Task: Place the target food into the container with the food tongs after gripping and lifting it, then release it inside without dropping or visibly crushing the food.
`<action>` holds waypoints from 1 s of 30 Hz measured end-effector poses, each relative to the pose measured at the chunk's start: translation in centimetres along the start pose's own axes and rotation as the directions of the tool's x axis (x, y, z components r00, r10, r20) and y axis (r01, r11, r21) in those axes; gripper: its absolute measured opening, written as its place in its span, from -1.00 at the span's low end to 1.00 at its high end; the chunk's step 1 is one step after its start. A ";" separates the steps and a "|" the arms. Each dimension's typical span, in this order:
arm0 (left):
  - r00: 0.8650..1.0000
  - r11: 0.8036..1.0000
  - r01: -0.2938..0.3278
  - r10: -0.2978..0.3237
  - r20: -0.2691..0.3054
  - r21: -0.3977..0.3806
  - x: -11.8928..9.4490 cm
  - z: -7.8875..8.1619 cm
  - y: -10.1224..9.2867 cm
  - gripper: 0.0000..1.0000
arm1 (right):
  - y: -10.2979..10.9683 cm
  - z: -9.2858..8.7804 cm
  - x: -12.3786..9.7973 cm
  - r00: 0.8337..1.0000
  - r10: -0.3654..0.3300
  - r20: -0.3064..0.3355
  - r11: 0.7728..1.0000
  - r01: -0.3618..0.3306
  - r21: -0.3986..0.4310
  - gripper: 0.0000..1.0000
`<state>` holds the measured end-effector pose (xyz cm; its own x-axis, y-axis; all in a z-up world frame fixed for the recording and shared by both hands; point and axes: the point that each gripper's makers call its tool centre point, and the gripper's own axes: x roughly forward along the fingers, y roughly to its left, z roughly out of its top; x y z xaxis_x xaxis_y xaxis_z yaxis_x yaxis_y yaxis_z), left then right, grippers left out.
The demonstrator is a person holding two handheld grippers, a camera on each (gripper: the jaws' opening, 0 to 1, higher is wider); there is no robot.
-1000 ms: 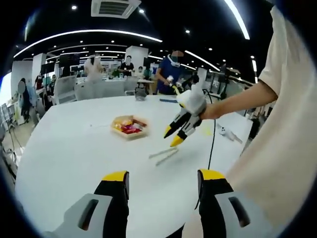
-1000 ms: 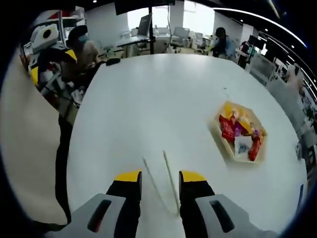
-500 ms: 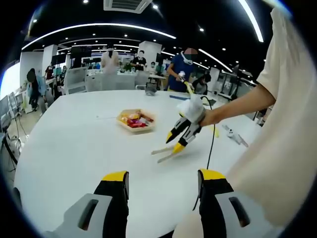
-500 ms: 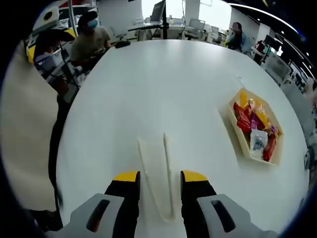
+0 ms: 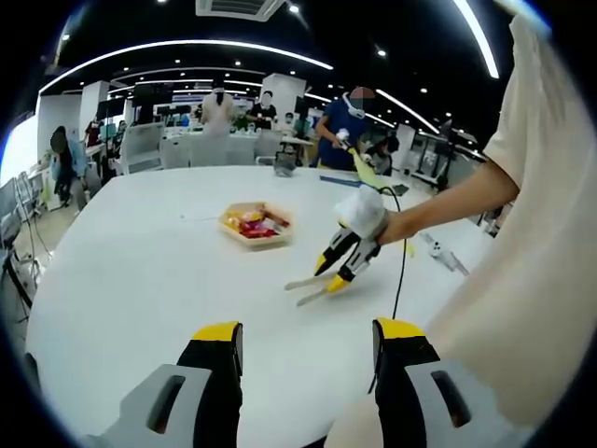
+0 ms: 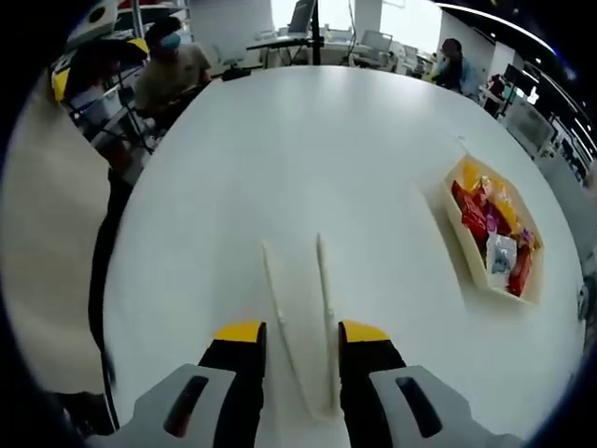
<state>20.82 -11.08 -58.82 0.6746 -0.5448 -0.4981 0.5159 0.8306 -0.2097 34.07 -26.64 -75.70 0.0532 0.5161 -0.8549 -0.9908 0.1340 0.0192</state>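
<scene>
Right gripper view | right tool (image 6: 292, 334) apart | tongs (image 6: 300, 313) between, seemingly untouched

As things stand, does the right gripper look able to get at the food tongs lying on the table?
Probably yes. In the right gripper view the right gripper is open, and the food tongs lie flat on the white table running in between its jaws, with nothing in the way.

No readable text, labels, brands or numbers, wrappers too small to read
</scene>
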 end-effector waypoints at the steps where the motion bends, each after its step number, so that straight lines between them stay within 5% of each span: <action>1: 1.000 1.000 0.000 0.000 -0.002 0.001 0.0 0.0 0.0 0.10 | 0.0 -0.1 0.1 1.000 0.000 -0.002 1.000 0.000 -0.001 -0.39; 22: 1.000 1.000 -0.003 0.003 0.000 0.003 -0.2 0.2 0.2 0.09 | -0.6 -0.2 0.8 0.999 -0.031 -0.028 0.999 0.031 -0.019 -0.52; 30: 1.000 1.000 0.001 -0.001 0.005 0.004 -0.1 0.2 0.1 0.09 | -0.4 0.0 0.7 0.999 -0.032 -0.025 0.997 0.033 0.067 -0.58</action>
<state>20.96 -10.97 -58.60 0.6770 -0.5459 -0.4936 0.5184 0.8298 -0.2067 34.48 -26.29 -76.28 0.0815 0.4899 -0.8680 -0.9779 0.2076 0.0254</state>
